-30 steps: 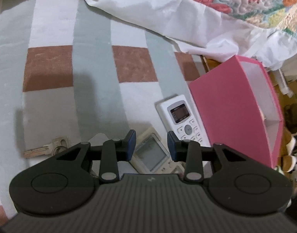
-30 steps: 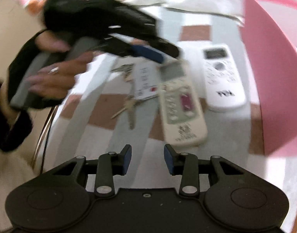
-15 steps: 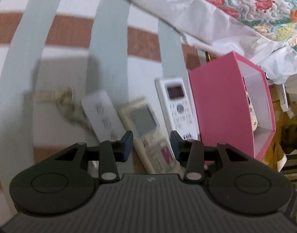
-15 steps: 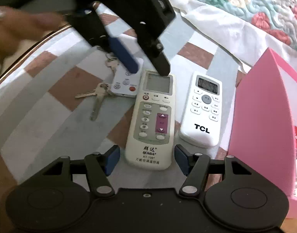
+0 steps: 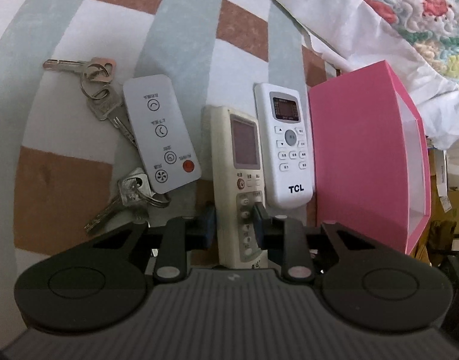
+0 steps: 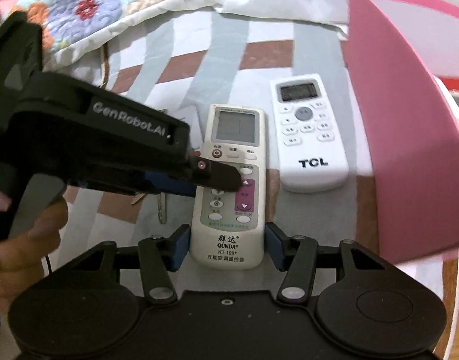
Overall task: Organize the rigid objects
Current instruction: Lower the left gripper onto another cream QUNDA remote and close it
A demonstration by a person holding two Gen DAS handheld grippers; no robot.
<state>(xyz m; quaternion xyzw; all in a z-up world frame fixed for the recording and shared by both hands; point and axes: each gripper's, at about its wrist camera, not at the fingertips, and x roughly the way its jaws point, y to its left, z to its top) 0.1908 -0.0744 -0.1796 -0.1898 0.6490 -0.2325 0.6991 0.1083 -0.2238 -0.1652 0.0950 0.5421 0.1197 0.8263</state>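
- While it lies flat on the striped bed (image 5: 181,30), the cream remote (image 6: 229,180) points its screen end away from the right claw (image 6: 226,247), long axis along the fingers.
- Right claw — spread apart, straddling its lower end.
- Left claw (image 5: 234,225) — clamped across its middle.
- Alongside: white TCL remote (image 5: 285,144), then pink box (image 5: 361,162).

We note: cream plastic remote (image 5: 244,180) with purple button panel; white TCL remote (image 5: 285,147); pink box (image 5: 361,162); bedsheet checked grey, brown, white (image 5: 181,9); floral pastel quilt (image 6: 88,3); black tongs with blue pads (image 6: 181,250).
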